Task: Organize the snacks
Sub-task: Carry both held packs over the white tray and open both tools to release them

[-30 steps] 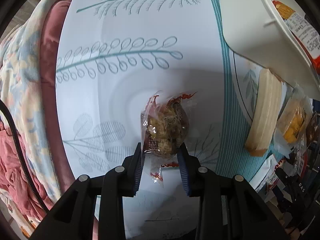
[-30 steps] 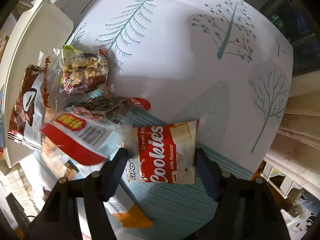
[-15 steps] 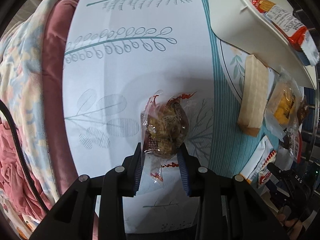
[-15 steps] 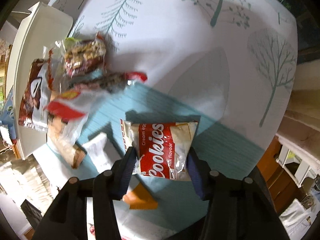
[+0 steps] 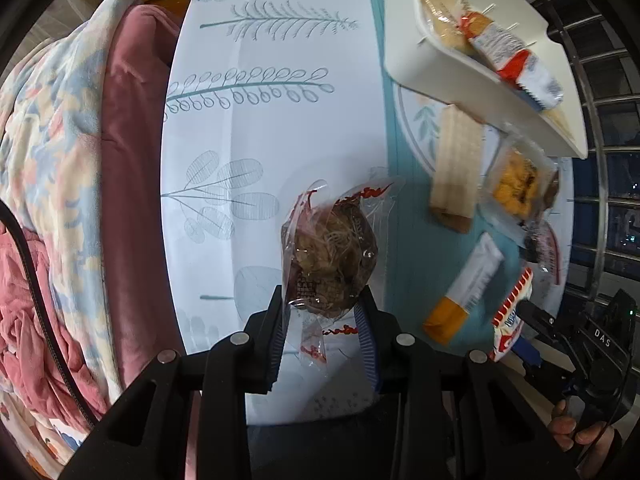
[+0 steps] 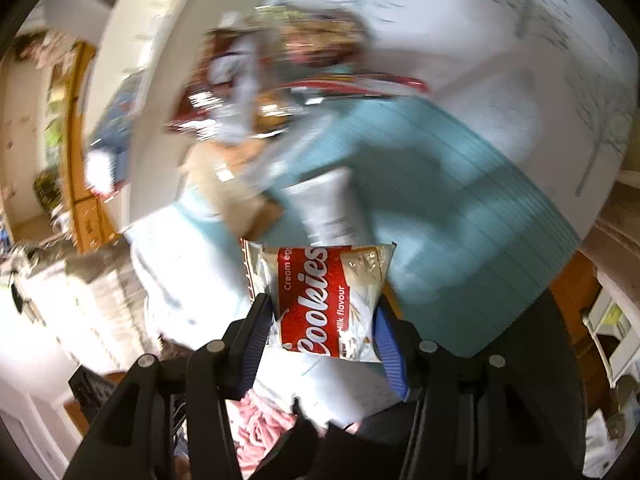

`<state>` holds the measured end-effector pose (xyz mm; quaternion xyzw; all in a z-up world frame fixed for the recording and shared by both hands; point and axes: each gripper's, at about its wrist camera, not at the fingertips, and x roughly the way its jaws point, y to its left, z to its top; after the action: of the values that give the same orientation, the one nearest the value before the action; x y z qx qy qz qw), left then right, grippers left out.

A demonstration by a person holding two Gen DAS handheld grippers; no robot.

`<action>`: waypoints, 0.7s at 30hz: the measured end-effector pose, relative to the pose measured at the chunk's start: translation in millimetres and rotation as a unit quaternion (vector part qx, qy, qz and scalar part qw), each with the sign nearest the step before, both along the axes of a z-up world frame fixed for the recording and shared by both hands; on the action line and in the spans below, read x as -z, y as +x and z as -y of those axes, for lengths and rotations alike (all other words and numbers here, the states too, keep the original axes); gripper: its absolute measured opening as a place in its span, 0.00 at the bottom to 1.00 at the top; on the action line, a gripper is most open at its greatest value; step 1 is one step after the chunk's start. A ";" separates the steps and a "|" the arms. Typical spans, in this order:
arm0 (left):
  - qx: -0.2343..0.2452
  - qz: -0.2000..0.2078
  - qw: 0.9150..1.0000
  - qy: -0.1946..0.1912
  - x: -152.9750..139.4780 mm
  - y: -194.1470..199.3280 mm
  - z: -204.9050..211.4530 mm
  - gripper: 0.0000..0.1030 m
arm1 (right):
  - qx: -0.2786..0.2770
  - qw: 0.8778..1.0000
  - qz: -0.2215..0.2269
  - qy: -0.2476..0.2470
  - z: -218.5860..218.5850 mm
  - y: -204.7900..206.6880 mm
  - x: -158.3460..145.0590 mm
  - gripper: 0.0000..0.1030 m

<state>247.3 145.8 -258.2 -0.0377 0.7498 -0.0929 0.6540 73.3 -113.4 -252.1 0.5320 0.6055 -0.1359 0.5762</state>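
Note:
My left gripper (image 5: 322, 308) is shut on a clear-wrapped brown pastry (image 5: 330, 256) and holds it above the table. My right gripper (image 6: 322, 312) is shut on a red and white Cookies packet (image 6: 320, 300), lifted off the table; the packet also shows in the left wrist view (image 5: 512, 322). A white tray (image 5: 420, 60) at the far right holds a few wrapped snacks (image 5: 508, 60). Loose snacks lie beside it: a wafer bar (image 5: 456, 168), a yellow cake (image 5: 516, 184) and a white-and-orange packet (image 5: 468, 284).
The table wears a white cloth with leaf prints and a teal stripe (image 5: 388, 208). A pink and floral blanket (image 5: 60, 200) lies along the table's left edge. The right wrist view is blurred; the snack pile (image 6: 280, 92) and tray (image 6: 132, 80) show at upper left.
Both grippers have risen and pulled back from the table with their snacks. The right gripper closed on the Cookies packet and lifted it. The tray's contents came into the left view.

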 end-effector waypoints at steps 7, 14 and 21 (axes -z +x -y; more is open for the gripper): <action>0.009 0.004 1.000 -0.018 -42.5 10.7 13.0 0.30 | -0.063 0.997 0.033 0.001 -5.9 43.2 -34.9 0.50; 0.019 0.046 0.998 -0.028 -89.1 33.4 33.9 0.30 | -0.112 0.990 0.082 -0.005 5.4 88.2 -77.7 0.50; 0.016 0.087 0.995 -0.042 -118.4 67.8 66.7 0.30 | -0.172 0.976 0.131 -0.035 19.0 138.8 -111.0 0.50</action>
<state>315.1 79.2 -139.8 -0.0453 0.6858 -0.1381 0.7131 212.1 -132.4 -141.1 0.4125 0.6024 0.0149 0.6832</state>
